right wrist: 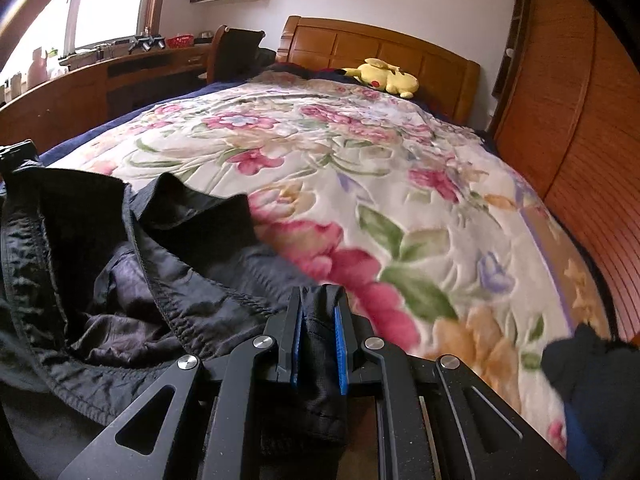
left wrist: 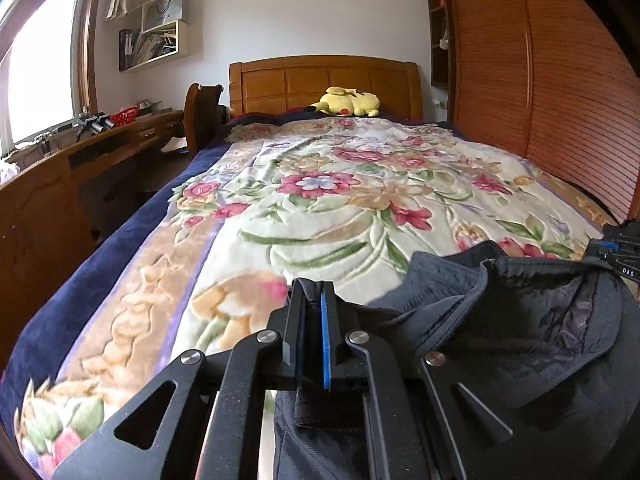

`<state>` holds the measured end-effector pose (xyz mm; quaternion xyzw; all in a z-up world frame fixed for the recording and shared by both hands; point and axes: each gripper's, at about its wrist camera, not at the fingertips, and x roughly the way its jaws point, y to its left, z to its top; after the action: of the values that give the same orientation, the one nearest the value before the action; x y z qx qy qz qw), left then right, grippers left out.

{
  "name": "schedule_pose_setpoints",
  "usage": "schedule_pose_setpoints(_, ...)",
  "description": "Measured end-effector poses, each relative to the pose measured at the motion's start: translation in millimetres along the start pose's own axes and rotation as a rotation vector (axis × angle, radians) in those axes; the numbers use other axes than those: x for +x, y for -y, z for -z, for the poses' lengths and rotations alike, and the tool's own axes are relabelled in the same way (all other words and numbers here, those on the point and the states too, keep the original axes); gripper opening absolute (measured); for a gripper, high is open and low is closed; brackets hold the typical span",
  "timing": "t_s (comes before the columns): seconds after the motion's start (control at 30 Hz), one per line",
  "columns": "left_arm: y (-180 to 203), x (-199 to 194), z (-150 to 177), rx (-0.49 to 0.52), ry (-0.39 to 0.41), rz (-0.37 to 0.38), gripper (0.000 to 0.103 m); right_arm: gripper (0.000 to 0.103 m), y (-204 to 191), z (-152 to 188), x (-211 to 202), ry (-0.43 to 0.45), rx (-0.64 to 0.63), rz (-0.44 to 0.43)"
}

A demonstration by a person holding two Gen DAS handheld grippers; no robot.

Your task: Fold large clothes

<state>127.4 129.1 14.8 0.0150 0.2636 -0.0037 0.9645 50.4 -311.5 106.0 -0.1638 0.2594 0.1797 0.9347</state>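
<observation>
A large dark jacket (left wrist: pixel 520 312) hangs between my two grippers above the near end of a bed; its shiny lining and stitched hem show in the right wrist view (right wrist: pixel 132 280). My left gripper (left wrist: pixel 312 300) is shut on one edge of the jacket, with cloth pinched between its blue pads. My right gripper (right wrist: pixel 319 304) is shut on another edge, a fold of dark cloth filling the gap between its pads. The right gripper shows at the far right of the left wrist view (left wrist: pixel 618 248). The left gripper's tip shows at the far left of the right wrist view (right wrist: pixel 18 152).
The bed carries a floral blanket (left wrist: pixel 320 200) with a navy border. A yellow plush toy (left wrist: pixel 348 102) lies by the wooden headboard (left wrist: pixel 324 80). A wooden desk (left wrist: pixel 80 152) and chair stand left, a slatted wardrobe (left wrist: pixel 540 80) right. A dark and blue thing (right wrist: pixel 588 392) sits at the right edge.
</observation>
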Motion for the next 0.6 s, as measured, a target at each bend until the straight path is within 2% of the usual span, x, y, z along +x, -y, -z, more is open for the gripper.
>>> schedule_pose_setpoints(0.23,-7.8,36.4,-25.3,-0.026,-0.013,-0.022,0.007,0.013,14.1,-28.9,41.2,0.004,0.033,0.035)
schedule_pose_setpoints(0.33,-10.1,52.8,-25.2,-0.038,-0.035,-0.015,0.007,0.013,20.1,-35.1,71.1,-0.017,0.053,0.039)
schedule_pose_setpoints(0.5,-9.7,60.1,-18.7,-0.058,-0.063,0.002,0.010,0.014,18.4,-33.5,93.3,-0.072,0.068,0.032)
schedule_pose_setpoints(0.53,-9.8,57.7,-17.5,-0.060,-0.064,0.009,0.012,0.018,18.3,-32.7,92.8,-0.074,0.072,0.030)
schedule_pose_setpoints(0.57,-9.7,55.1,-16.5,-0.058,-0.066,0.015,0.014,0.027,19.3,-33.3,90.7,-0.072,0.079,0.034)
schedule_pose_setpoints(0.6,-9.2,51.5,-16.1,-0.054,-0.066,0.017,0.022,0.039,22.2,-35.5,88.6,-0.067,0.081,0.048)
